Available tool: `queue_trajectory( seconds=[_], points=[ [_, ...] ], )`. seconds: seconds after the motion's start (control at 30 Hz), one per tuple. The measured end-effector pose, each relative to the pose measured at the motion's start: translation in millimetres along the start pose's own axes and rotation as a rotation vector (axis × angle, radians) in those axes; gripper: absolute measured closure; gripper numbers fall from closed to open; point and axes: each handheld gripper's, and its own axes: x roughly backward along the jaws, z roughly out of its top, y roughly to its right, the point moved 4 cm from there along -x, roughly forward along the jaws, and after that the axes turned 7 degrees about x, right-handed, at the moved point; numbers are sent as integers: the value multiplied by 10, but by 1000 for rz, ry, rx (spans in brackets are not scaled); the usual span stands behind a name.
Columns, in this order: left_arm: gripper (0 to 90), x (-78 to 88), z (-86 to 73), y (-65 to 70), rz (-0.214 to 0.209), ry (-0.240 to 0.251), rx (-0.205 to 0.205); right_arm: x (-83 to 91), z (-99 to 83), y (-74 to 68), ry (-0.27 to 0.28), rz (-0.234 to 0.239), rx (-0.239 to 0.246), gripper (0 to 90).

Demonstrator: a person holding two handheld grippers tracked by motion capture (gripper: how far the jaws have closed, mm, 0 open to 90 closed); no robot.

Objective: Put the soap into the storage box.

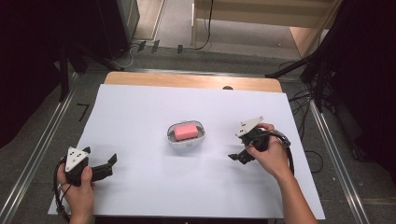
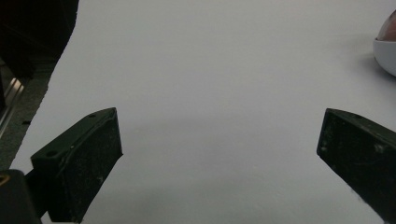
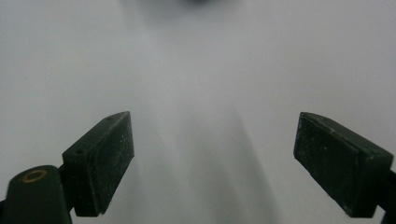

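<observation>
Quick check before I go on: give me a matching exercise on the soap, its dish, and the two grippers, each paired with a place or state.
Things:
1. soap
2. dish
3. left gripper
4. right gripper

Descriptions:
A. white, mid-table
B. open, right of the dish
C. pink, lying in the dish
D. open, near the table's left front corner

Pairs: 1-C, 2-A, 3-D, 4-B

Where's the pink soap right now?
In the high view the pink soap lies in the white dish near the middle of the white sheet, between the left gripper and the right gripper, touching neither.
</observation>
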Motion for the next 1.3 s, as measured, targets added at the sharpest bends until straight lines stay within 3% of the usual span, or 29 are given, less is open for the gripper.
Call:
queue_trajectory(
  seconds=[0.4, 1.3],
  points=[
    [5, -4, -1, 3, 0, -4, -4, 121, -355, -75, 36, -16, -61, 131],
    [5, 2, -3, 15, 3, -2, -17, 500, -1279, -295, 230, -108, -265, 132]
  ],
)
